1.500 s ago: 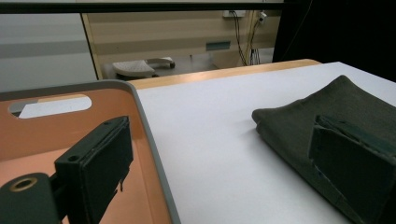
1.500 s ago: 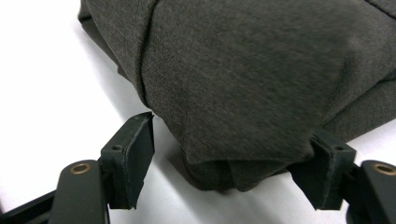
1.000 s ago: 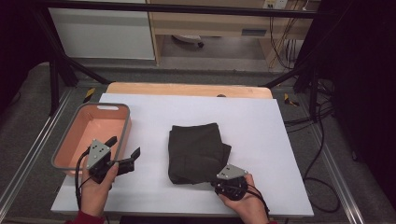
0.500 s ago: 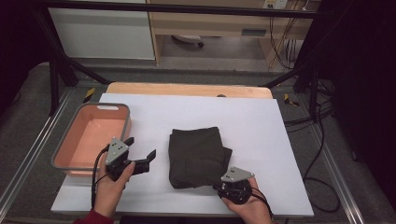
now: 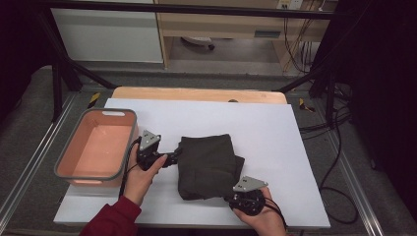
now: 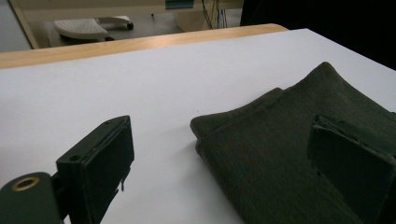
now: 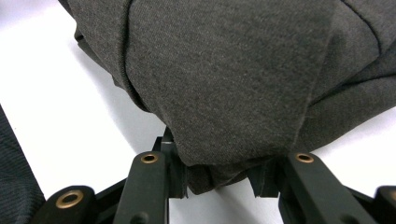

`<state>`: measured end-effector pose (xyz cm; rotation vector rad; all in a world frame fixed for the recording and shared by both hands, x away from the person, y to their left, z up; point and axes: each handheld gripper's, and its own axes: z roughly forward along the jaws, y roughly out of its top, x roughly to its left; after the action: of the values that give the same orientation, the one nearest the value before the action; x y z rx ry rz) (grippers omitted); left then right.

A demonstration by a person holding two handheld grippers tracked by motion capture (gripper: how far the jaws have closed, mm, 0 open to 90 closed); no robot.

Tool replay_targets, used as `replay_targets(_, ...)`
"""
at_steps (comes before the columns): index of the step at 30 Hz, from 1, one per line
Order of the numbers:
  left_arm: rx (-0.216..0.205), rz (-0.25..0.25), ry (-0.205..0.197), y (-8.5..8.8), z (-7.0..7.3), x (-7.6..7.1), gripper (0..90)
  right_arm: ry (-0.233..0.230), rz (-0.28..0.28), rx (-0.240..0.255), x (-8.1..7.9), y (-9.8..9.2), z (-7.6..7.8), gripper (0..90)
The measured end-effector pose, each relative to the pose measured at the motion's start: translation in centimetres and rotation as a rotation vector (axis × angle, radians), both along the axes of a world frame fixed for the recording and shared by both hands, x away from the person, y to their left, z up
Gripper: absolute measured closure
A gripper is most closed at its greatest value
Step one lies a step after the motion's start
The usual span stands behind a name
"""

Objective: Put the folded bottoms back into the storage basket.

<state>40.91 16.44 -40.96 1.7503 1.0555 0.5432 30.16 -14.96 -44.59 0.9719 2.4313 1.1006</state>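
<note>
Now the folded dark cloth point(image 5: 209, 164) lies on the white desk point(image 5: 275, 132), a little nearer the front edge than the back one, well right of the pink tub point(image 5: 96, 147) at the left edge. At the cloth's front corner the right gripper point(image 5: 235, 197) has its jaws clamped on a bunched fold. At its left edge the left gripper point(image 5: 173, 158) has its jaws wide apart, one pad above the fabric, gripping nothing.
</note>
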Motion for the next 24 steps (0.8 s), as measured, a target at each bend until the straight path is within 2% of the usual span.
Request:
replay_targets(5,-0.006,0.000,0.059,-0.6,-0.7,1.4,9.5,0.003,0.002,0.002,0.0,0.0,-0.1,63.4)
replay_targets(14,0.044,0.002,0.110,-2.1,-1.9,3.3,11.2,0.003,0.005,0.001,0.0,0.0,-0.2,63.0)
replay_targets(16,0.047,-0.002,0.136,-2.3,-2.4,3.7,11.9,0.004,0.008,0.000,0.0,0.0,-0.2,62.9)
replay_targets(21,0.030,-0.018,0.211,-2.5,-3.5,4.0,12.1,0.001,0.010,-0.001,0.0,0.0,-0.2,62.6)
replay_targets(24,0.031,-0.020,0.225,-2.7,-4.0,3.9,12.3,0.000,0.012,-0.001,0.1,0.0,-0.2,62.5)
